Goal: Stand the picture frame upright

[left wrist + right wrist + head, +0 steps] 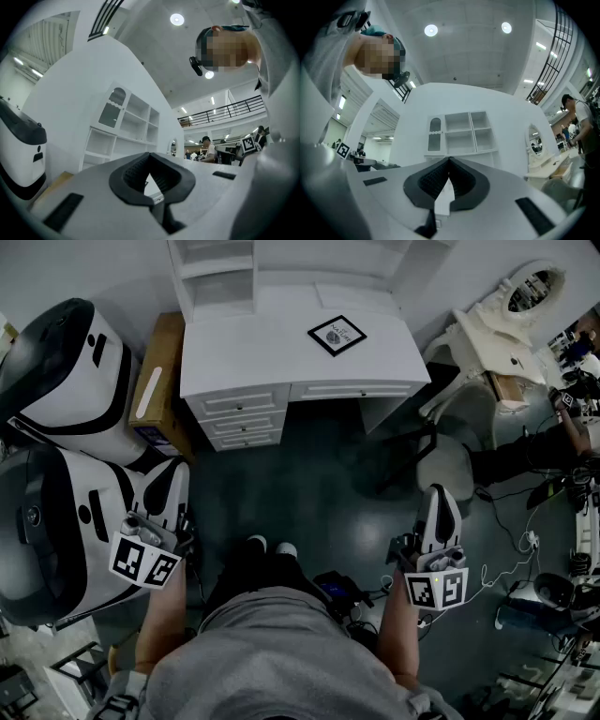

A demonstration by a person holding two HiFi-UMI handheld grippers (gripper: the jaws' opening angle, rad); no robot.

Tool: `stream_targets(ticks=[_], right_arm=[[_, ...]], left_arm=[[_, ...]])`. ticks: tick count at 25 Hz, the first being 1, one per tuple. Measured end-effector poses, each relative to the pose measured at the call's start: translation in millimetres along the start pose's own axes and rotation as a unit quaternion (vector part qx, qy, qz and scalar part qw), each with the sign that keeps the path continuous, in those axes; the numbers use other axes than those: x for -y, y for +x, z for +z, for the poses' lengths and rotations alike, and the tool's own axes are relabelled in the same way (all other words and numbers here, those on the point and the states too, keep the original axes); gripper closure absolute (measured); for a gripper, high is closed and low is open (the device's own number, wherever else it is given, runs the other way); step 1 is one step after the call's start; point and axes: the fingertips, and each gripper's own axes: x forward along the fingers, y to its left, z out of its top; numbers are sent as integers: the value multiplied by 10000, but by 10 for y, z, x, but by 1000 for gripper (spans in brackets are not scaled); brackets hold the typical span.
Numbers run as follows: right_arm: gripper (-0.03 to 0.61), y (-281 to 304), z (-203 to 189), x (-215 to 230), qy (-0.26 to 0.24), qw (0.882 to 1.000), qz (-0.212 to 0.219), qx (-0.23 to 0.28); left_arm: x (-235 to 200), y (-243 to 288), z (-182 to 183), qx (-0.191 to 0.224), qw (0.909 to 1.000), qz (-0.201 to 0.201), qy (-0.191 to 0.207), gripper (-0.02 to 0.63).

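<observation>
The picture frame (pixel 337 335) lies flat, face up, on the top of the white desk (pixel 244 352), towards that top's right side and turned a little askew; it is well ahead of both pairs of jaws, and nearer the right pair's line than the left's; nothing touches it. Behind it rises the desk's white shelf unit (pixel 461 131), which both gripper views look towards; neither of them shows the frame itself.

The left gripper (pixel 173 479) is held low by the person's side, well short of the desk, its jaws clenched tip to tip on nothing; the left gripper view shows the dark pads (pixel 133 173) meeting with only a bare sliver of gap below the tips. The right gripper (pixel 439 495) is likewise back over the dark floor (pixel 319 465), jaws pressed together and empty.

Left of the left jaws stand large white and black machines (pixel 66 381), and a cardboard box (pixel 161 381) leans just beside the desk; off to the right of the right jaws is a white vanity with an oval mirror (pixel 525 296).

As I judge it, the task is not yet begun: the frame is untouched and flat; the approach, the opening of the jaws, the grip on an edge and the tilting upright are all left.
</observation>
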Motion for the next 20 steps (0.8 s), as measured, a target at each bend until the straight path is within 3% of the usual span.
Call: stream_targets(ticks=[13, 20], right_arm=[[552, -118, -34, 234, -141, 9994, -54, -327], [552, -77, -224, 385, 163, 9970, 224, -720]], left_arm=[[256, 141, -134, -94, 9999, 3, 141, 607], [368, 325, -263, -357, 9980, 74, 511, 607]])
